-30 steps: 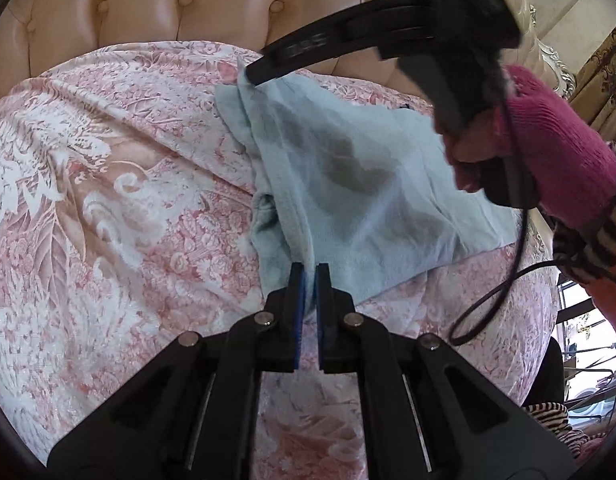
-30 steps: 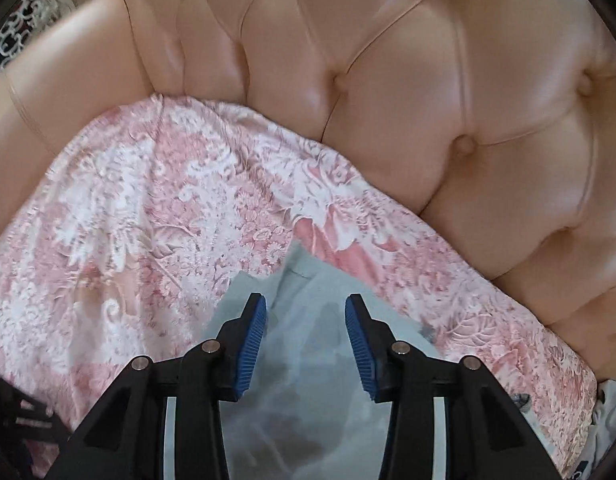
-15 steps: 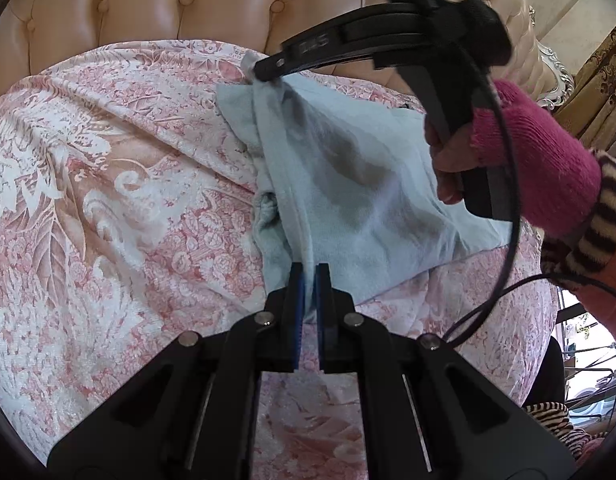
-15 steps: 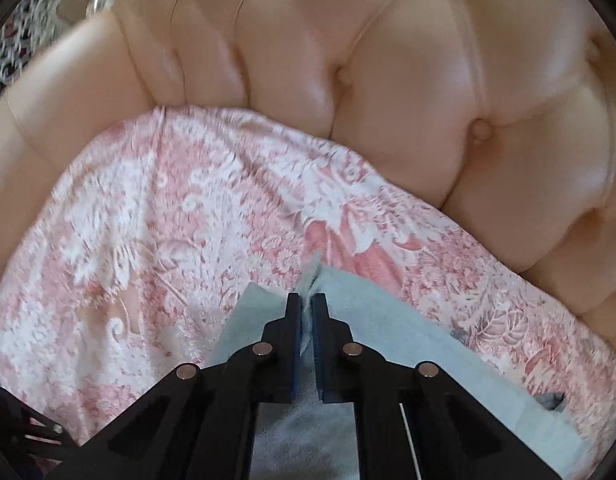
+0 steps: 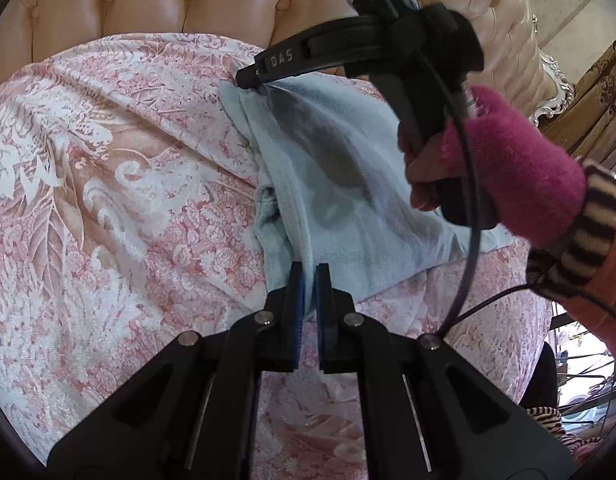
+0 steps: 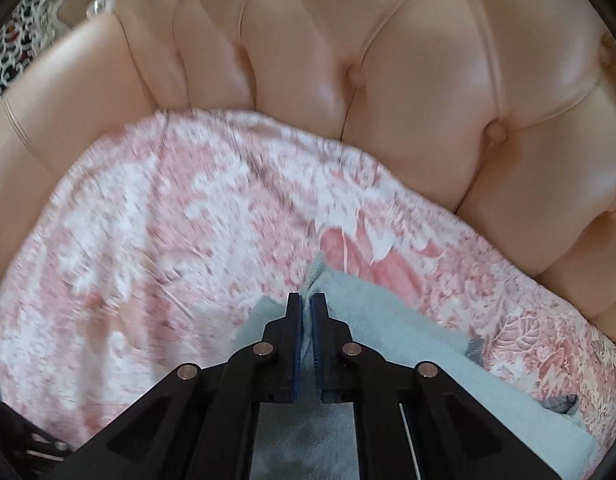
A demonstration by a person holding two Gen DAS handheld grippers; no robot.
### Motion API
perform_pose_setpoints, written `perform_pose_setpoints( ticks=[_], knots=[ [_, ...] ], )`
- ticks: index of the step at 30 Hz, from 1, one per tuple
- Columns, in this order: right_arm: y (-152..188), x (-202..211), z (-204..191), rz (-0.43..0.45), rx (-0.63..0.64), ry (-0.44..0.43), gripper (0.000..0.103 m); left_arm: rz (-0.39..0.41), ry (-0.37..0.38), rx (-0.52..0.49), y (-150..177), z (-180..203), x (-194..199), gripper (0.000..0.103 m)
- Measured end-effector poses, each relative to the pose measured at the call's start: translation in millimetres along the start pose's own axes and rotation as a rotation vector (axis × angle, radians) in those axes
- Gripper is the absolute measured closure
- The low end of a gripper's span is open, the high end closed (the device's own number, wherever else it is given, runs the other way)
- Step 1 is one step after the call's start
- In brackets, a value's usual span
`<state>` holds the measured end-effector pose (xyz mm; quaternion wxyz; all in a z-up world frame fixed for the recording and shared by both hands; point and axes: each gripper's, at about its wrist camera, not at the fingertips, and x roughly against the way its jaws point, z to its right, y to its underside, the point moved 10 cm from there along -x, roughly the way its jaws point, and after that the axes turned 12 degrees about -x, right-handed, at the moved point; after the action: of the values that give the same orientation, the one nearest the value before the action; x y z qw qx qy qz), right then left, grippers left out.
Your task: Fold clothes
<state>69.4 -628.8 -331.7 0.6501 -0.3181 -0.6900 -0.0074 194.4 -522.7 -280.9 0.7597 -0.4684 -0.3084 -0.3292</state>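
On the pink floral bedspread (image 5: pixel 108 208), near the tufted headboard (image 5: pixel 156 4), lies the pale blue garment (image 5: pixel 347 216), partly bunched along its left edge. The left gripper (image 5: pixel 306 280) has its jaws narrow, pinching the near hem. The right gripper (image 6: pixel 306 312) pinches the far corner by the headboard, cloth showing between its jaws as they ease slightly apart; the grip looks thin. To fold well, I judge both corners should rise together, keeping the edge between them taut, then travel evenly across so the bunched layer underneath does not drag. The right hand (image 5: pixel 423 172) should tighten first.
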Motion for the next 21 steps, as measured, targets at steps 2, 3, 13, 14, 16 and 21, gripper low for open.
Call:
perform_pose_setpoints(
  ticks=[2, 3, 13, 14, 16, 21],
  knots=[
    [-1, -1, 1, -0.01, -0.032, -0.045, 0.09, -0.003, 0.006, 0.006, 1, 0, 0, 0.097],
    [-2, 0, 3, -0.021, -0.058, -0.073, 0.088, -0.005, 0.009, 0.01, 1, 0, 1, 0.097],
    [10, 20, -15, -0.019, -0.142, -0.27, 0.076, -0.009, -0.033, 0.033, -3, 3, -3, 0.097],
    [12, 13, -18, -0.033, -0.14, -0.266, 0.076, -0.013, -0.042, 0.026, -3, 4, -3, 0.097],
    [12, 5, -25, -0.052, -0.15, -0.282, 0.074, -0.02, -0.054, 0.021, -3, 5, -3, 0.097],
    [-4, 46, -29, -0.001, -0.224, -0.445, 0.074, -0.013, -0.071, 0.053, -2, 6, 4, 0.095]
  ],
)
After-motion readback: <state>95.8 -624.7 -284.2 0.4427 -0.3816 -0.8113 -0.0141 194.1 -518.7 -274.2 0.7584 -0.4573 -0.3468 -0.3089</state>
